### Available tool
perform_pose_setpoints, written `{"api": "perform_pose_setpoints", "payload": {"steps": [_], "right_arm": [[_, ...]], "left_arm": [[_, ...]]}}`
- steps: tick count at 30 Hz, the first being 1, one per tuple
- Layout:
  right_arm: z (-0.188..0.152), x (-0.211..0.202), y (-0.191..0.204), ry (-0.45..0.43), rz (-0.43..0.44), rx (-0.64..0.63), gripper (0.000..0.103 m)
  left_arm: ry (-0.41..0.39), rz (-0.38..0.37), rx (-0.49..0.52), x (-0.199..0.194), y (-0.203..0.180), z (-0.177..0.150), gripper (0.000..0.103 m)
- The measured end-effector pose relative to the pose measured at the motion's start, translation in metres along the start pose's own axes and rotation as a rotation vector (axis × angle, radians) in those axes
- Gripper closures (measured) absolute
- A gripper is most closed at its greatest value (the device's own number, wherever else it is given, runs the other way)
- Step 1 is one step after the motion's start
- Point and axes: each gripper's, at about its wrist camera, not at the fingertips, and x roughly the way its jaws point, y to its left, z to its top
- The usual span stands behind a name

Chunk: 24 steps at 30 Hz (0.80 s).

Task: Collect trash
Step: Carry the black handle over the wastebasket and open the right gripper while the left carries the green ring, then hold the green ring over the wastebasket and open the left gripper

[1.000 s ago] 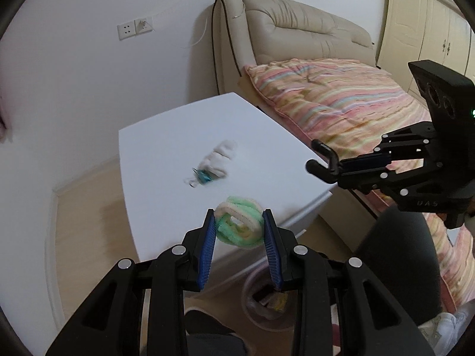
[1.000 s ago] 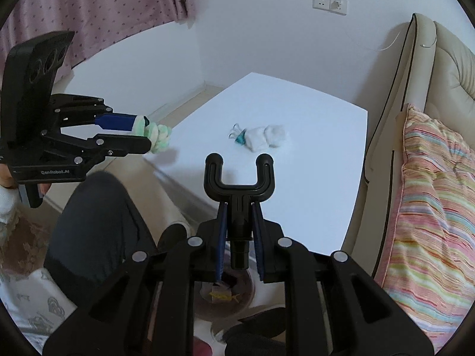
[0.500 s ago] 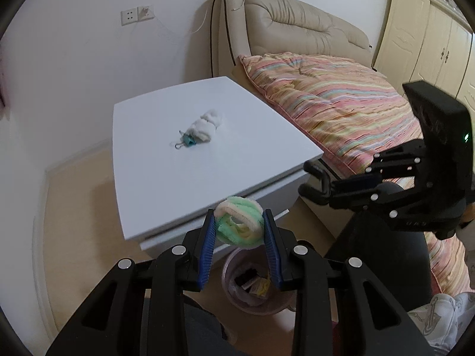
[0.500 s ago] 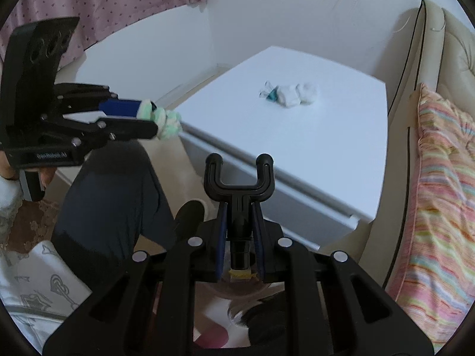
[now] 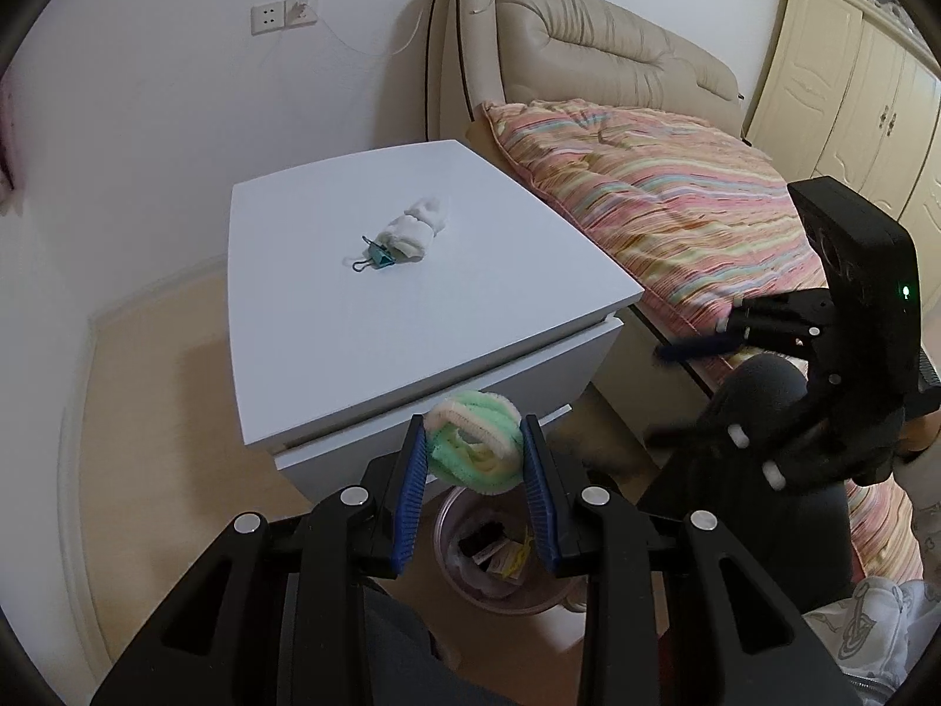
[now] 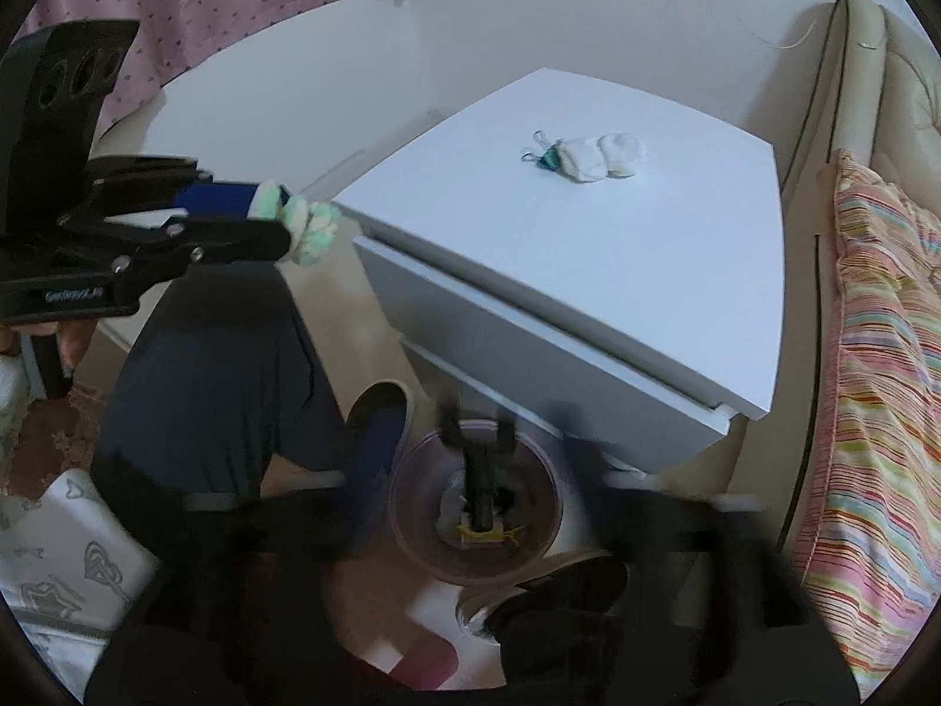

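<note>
My left gripper (image 5: 473, 459) is shut on a green, yellow and white fuzzy bundle (image 5: 475, 441), held in the air over the pink trash bin (image 5: 500, 588) on the floor by the white table (image 5: 329, 317). It also shows in the right wrist view (image 6: 306, 223). My right gripper (image 6: 479, 459) is blurred; its fingers have spread apart, and the black Y-shaped piece (image 6: 479, 470) drops into the bin (image 6: 411, 506). A white tissue wad (image 5: 411, 229) and a teal binder clip (image 5: 373, 257) lie on the table.
A bed with a striped quilt (image 5: 676, 188) stands right of the table. Wardrobe doors (image 5: 853, 88) are at the far right. The person's dark-trousered legs (image 6: 223, 365) and slippers (image 6: 376, 418) are beside the bin. A wall socket (image 5: 282, 15) is behind.
Both grippers drew back from the table and came over the bin. My right gripper opened and let go of the black Y-shaped piece, which now falls into the bin.
</note>
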Motion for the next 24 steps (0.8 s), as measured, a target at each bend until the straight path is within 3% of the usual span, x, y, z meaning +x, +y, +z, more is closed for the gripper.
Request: {"api": "perform_pose_setpoints", "payload": {"steps": [2, 6, 24], "right_arm": [[0.001, -0.001, -0.004, -0.012, -0.001, 0.023, 0.011], [0.001, 0.001, -0.01, -0.001, -0.012, 0.055, 0.006], [0.002, -0.034, -0.028, -0.083, -0.085, 0.12, 0.004]], "left_arm": [[0.003, -0.008, 0.002, 0.001, -0.001, -0.001, 0.072], [0.012, -0.019, 0.01, 0.003, -0.004, -0.002, 0.072], [0.027, -0.066, 0.072, 0.013, -0.027, 0.005, 0.072]]}}
